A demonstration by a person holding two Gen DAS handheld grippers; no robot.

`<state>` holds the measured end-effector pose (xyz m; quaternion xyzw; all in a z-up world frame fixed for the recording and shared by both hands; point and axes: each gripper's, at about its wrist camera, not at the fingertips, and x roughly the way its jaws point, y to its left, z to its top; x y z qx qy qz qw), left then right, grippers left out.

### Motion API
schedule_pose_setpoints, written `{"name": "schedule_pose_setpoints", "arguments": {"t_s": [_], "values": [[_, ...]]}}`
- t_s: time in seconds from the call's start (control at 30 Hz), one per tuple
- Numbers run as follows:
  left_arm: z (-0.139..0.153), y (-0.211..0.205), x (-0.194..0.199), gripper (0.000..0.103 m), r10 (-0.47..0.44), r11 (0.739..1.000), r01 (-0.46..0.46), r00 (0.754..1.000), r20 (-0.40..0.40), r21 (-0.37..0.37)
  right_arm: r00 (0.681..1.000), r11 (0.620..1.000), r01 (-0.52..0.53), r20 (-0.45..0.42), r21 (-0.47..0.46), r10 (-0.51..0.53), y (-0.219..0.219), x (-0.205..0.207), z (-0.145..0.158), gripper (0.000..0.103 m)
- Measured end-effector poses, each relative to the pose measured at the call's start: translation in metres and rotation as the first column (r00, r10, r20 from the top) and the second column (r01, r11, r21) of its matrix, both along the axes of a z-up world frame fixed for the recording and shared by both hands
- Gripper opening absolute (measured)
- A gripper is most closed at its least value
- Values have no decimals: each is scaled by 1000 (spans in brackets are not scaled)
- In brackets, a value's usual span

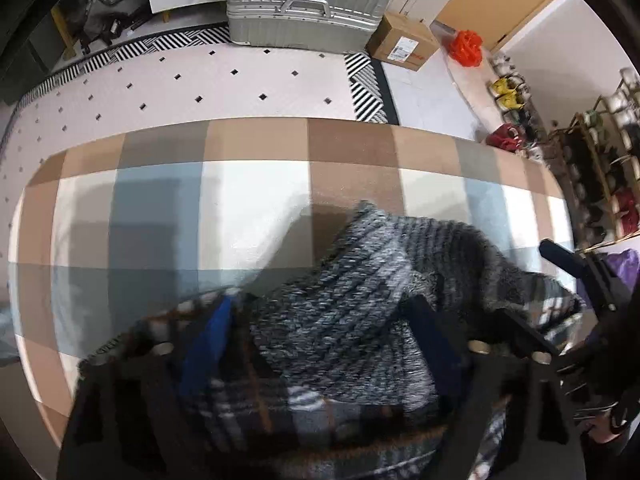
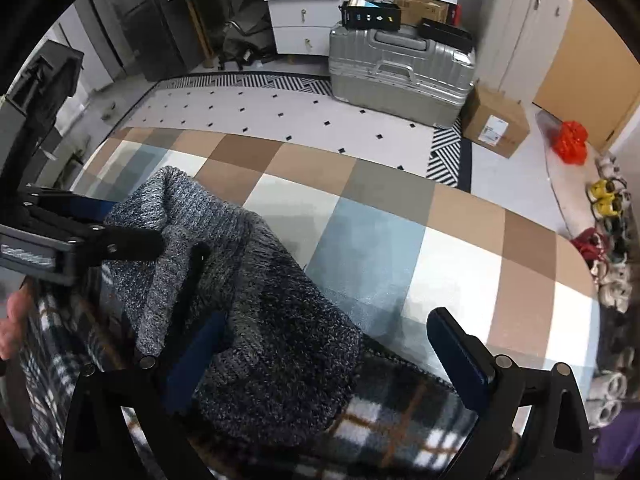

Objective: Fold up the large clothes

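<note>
A grey marled knit sweater (image 2: 248,300) lies bunched on a plaid fleece garment (image 2: 400,420), over a checked rug (image 2: 460,248); left gripper (image 1: 320,320) and right gripper (image 2: 324,344) fingers stand apart around the knit

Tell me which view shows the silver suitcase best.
The right wrist view: the silver suitcase appears whole on the floor, with both handles and boxes on its lid. The left wrist view cuts the suitcase off at the top edge, showing only its front side and handles.

Both wrist views steeply down; shared checked mat (image 1: 256,184)
</note>
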<state>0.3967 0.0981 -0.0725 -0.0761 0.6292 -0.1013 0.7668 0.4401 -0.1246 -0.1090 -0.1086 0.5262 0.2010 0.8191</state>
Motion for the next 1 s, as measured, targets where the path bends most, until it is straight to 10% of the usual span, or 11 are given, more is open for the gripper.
{"name": "schedule_pose_setpoints", "arguments": {"t_s": [0.1, 0.47, 0.77, 1.0], "values": [[7, 3, -7, 30, -9, 1000, 9, 1000, 13, 0, 1000, 1000, 9, 4, 22, -9, -1, -3, -1, 102], [32, 15, -30, 17, -39, 992, 56, 988, 148, -109, 998, 999, 28, 50, -35, -26, 21, 6, 1, 100], [50, 4, -52, 17, -117, 987, 139, 966, 230, -82, 998, 996, 55, 29, -63, -53, 36, 2, 7, 18], [88, 15, -95, 17, -70, 980, 120, 955, 287, -158, 965, 1000, 9, 262, 18, -13, 23, -72, 83, 11]]}}
